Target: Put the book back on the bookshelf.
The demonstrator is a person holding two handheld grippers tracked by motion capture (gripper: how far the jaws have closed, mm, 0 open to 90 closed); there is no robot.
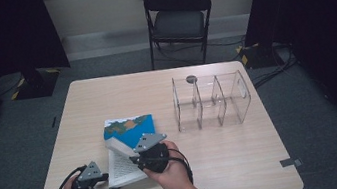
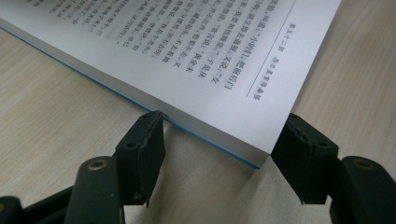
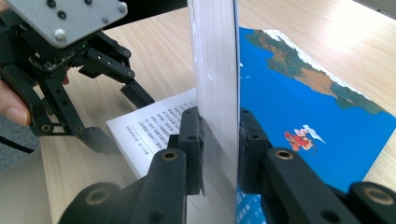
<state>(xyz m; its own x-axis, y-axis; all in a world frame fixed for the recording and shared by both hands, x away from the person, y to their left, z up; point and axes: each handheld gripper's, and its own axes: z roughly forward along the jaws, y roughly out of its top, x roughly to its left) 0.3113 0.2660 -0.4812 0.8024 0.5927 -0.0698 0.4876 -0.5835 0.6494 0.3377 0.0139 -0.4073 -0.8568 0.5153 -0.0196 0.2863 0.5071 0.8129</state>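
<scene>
Book [image 1: 123, 151] pages pinched upright by right hand-held gripper [image 3: 219, 135].

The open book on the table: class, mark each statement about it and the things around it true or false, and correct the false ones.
1. The right gripper is shut on a stack of pages of the book. True.
2. The left gripper clamps the book's blue cover. False: its jaws stand either side of the lower page block's corner, at the book's near edge.
3. The clear organizer stands to the right of the book in the high view. True.
4. The book lies closed. False: it is open, printed text showing.
5. A folding chair stands beyond the table. True.
</scene>
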